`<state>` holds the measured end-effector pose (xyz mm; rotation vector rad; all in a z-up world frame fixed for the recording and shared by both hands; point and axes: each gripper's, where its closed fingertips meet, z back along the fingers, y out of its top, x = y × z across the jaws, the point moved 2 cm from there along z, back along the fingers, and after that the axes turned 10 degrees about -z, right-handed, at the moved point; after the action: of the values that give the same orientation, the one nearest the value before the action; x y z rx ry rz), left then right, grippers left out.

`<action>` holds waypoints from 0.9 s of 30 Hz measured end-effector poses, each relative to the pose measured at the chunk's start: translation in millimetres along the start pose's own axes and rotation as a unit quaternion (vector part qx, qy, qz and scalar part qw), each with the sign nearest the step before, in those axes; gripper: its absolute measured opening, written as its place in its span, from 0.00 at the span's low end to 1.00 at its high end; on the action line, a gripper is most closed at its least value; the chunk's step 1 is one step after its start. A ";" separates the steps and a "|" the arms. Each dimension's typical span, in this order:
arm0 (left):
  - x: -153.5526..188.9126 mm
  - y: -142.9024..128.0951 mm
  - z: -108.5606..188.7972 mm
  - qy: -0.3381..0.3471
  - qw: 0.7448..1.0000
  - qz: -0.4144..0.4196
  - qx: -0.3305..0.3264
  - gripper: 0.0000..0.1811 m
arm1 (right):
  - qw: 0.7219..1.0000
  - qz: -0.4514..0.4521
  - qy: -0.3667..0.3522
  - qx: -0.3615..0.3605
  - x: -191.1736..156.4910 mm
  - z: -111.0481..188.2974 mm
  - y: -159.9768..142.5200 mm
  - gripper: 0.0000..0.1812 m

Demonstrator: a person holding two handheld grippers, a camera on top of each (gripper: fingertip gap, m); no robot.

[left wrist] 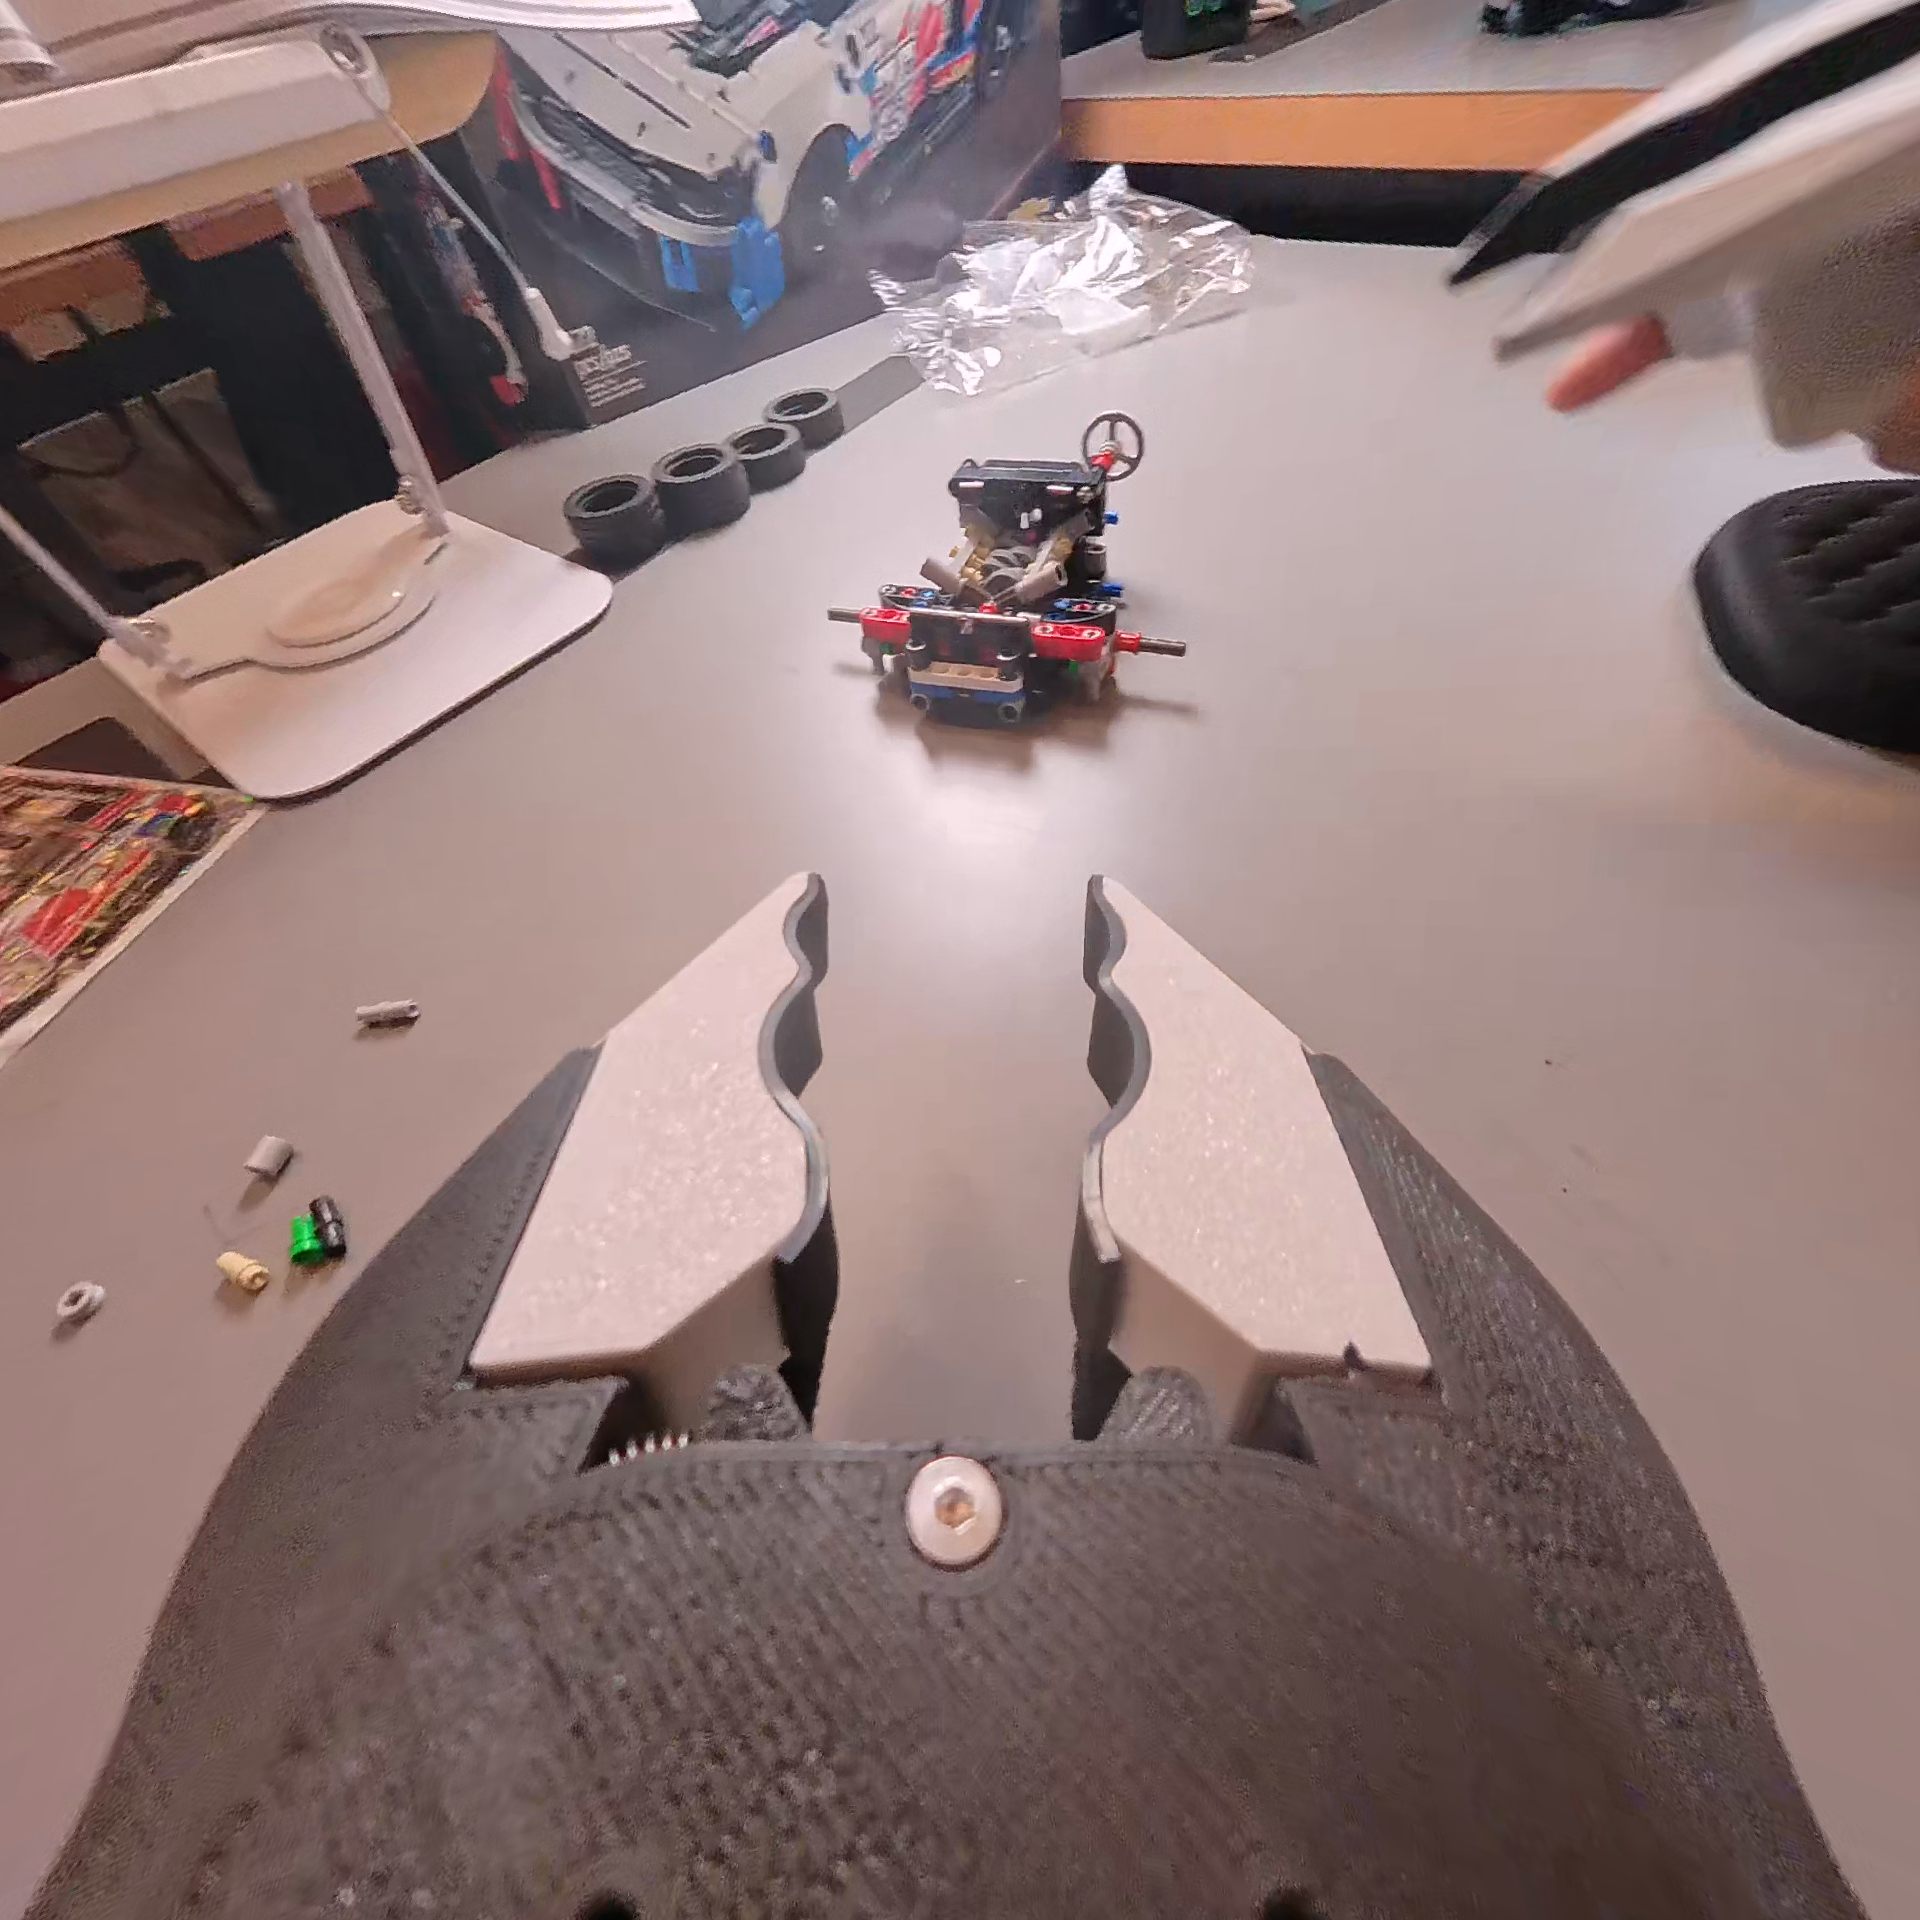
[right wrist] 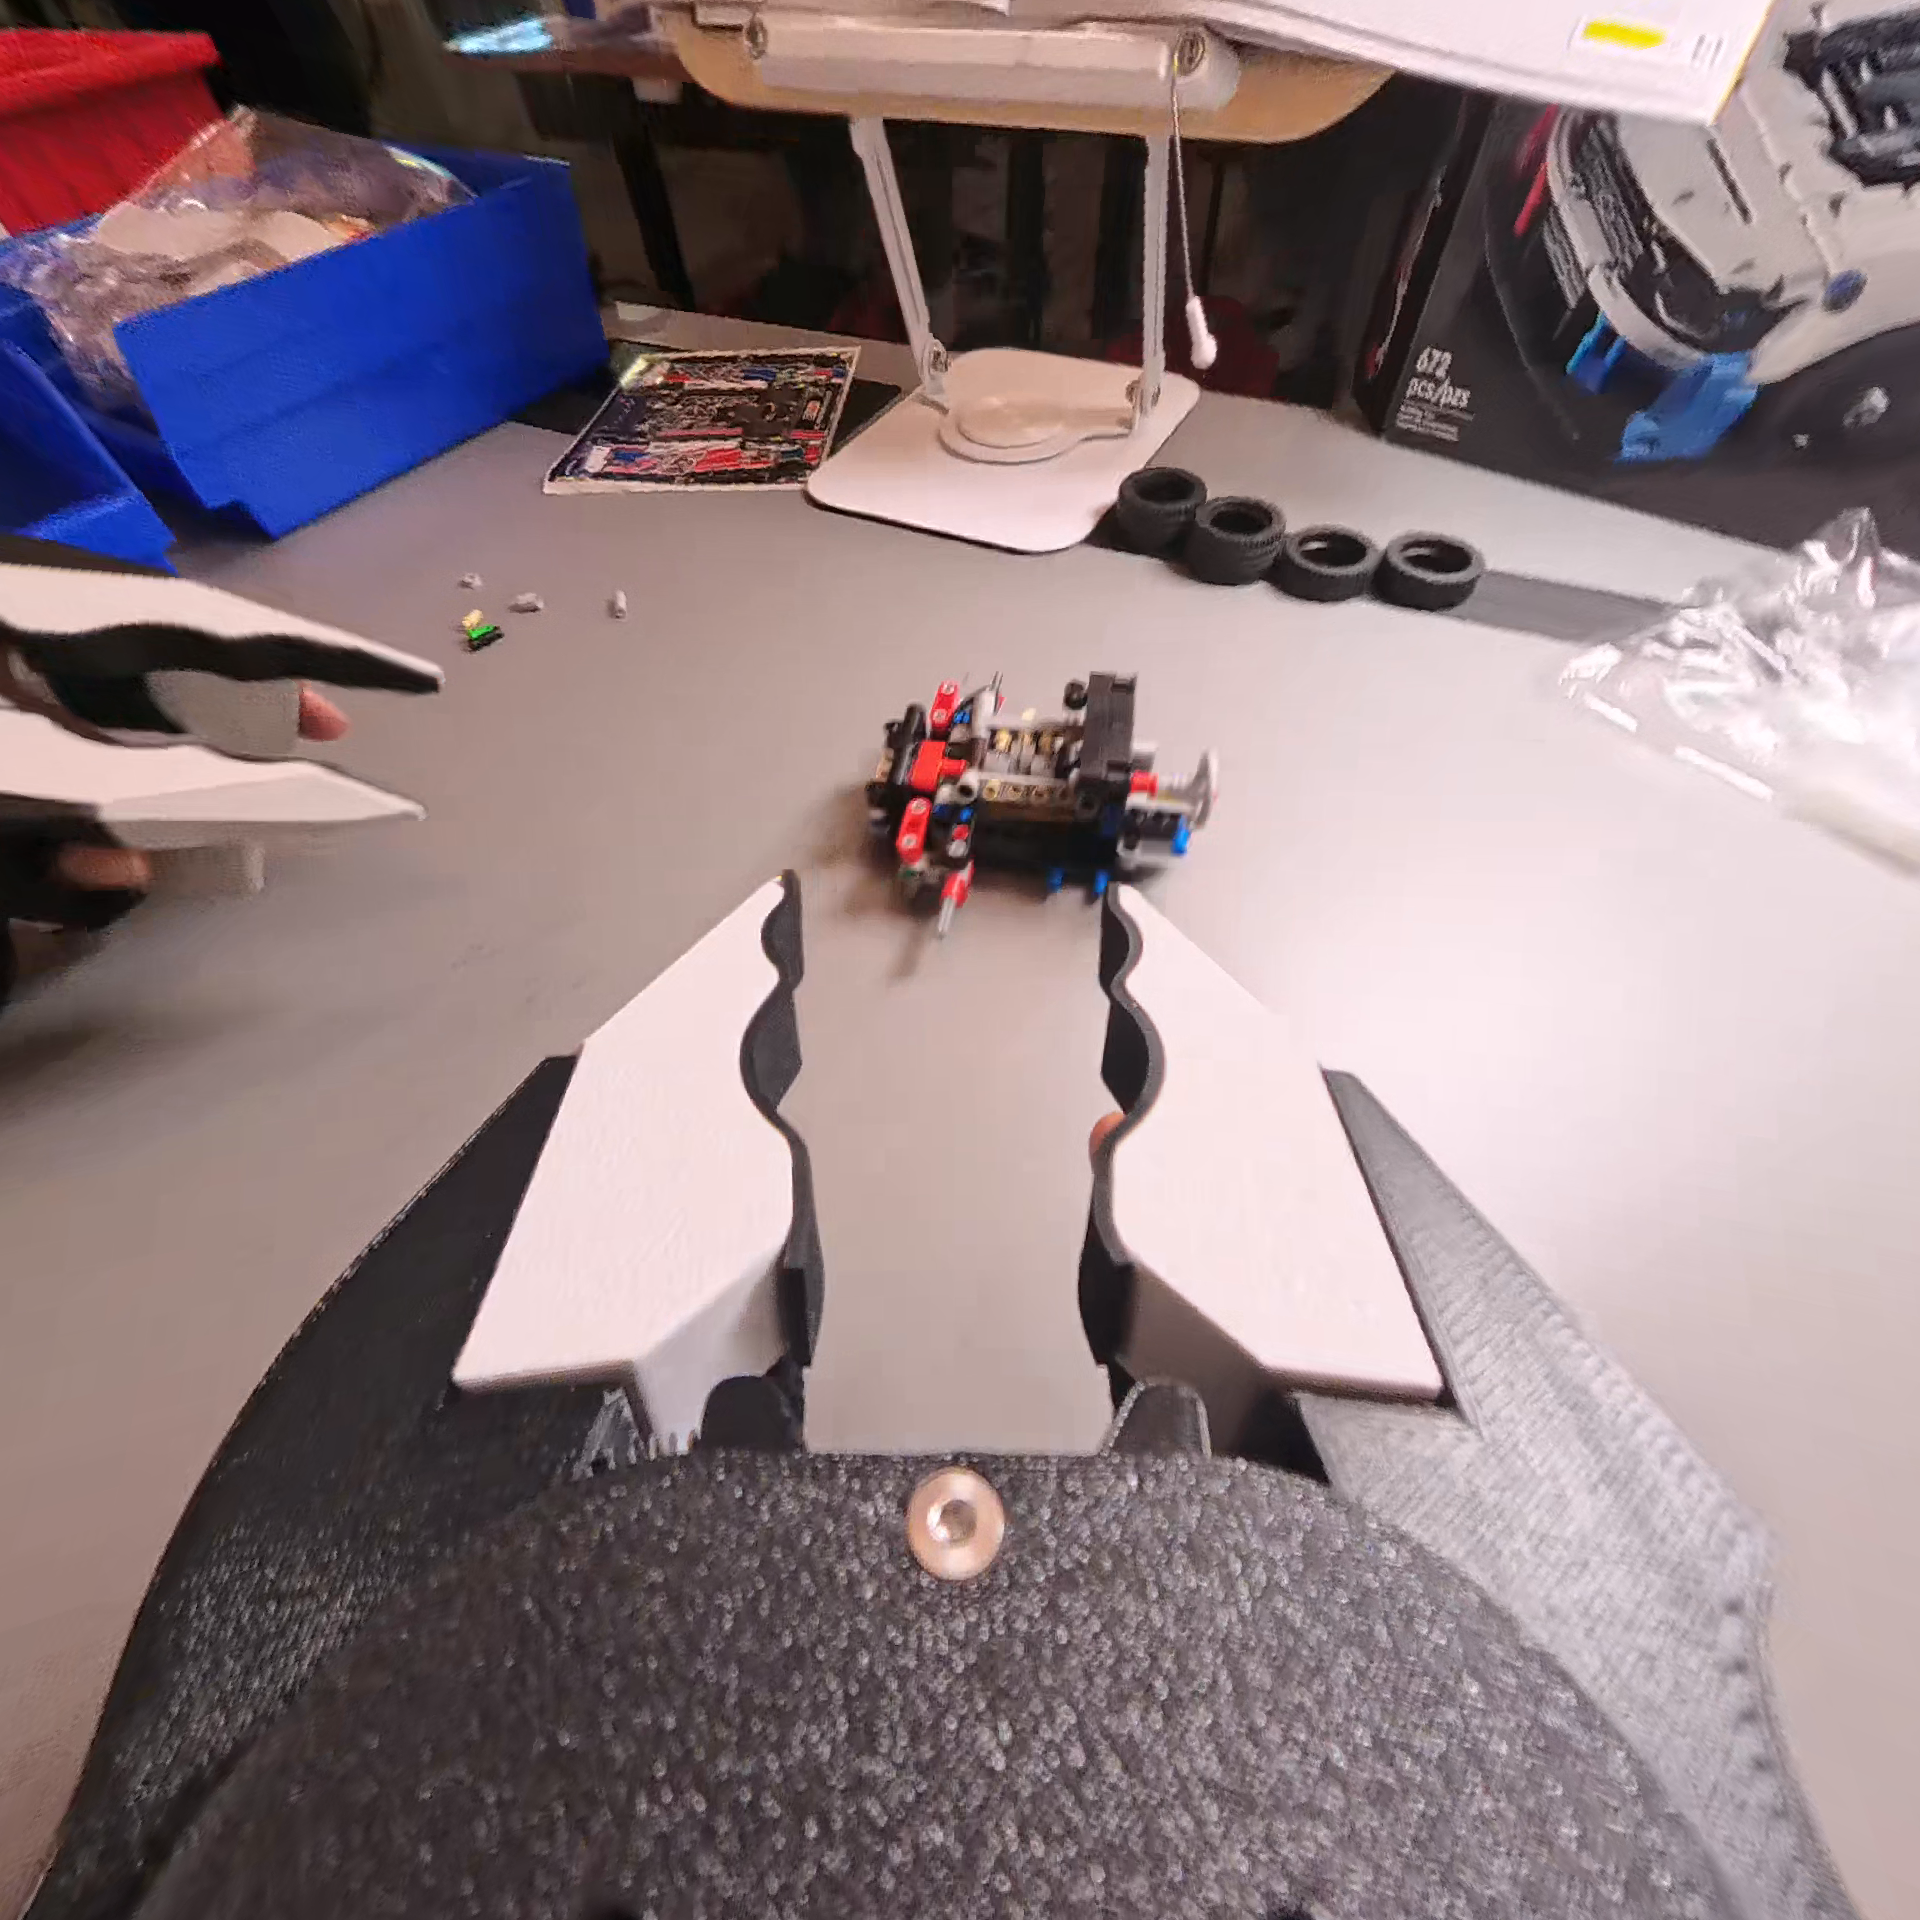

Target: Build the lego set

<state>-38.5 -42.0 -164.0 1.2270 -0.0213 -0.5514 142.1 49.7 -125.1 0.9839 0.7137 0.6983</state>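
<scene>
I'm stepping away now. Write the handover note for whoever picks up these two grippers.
Left gripper: open, empty, above the table, aimed at the chassis.
Right gripper: open, empty, fingers just short of the chassis.
Things: four tyres in a row beside the lamp base; loose small parts left of the left gripper; manual by the blue bin; a plastic bag behind the chassis.
Done: chassis partly built, steering wheel on.
Left: tyres unfitted, body unbuilt.

bright, even overhead light; soft glare on the table [left wrist: 1351, 935]; wide-angle bending and motion blur at edges.
</scene>
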 end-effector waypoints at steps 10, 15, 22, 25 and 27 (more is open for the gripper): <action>-0.2 -22.5 -13.4 0.071 0.993 0.045 -0.087 0.36 | 0.996 -0.008 -0.084 -0.043 -36.4 -26.4 -72.6 0.39; -3.3 -20.9 -26.0 0.076 0.992 0.051 -0.090 0.41 | 0.993 0.017 -0.109 -0.033 -40.2 -35.4 -67.8 0.41; 5.5 -10.2 -38.9 0.066 0.994 0.038 -0.083 0.41 | 0.993 0.010 -0.114 -0.041 -38.0 -36.9 -69.6 0.41; 10.0 -5.5 -45.4 0.061 0.995 0.031 -0.079 0.41 | 0.992 0.020 -0.117 -0.048 -37.2 -38.1 -70.7 0.41; 11.8 -3.8 -47.7 0.060 0.995 0.025 -0.078 0.41 | 0.992 0.022 -0.118 -0.048 -36.8 -38.8 -70.5 0.41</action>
<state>-15.1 -5.6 -187.5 1.1017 0.0913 -0.4278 103.7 12.3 -195.5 0.9771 0.4490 0.6355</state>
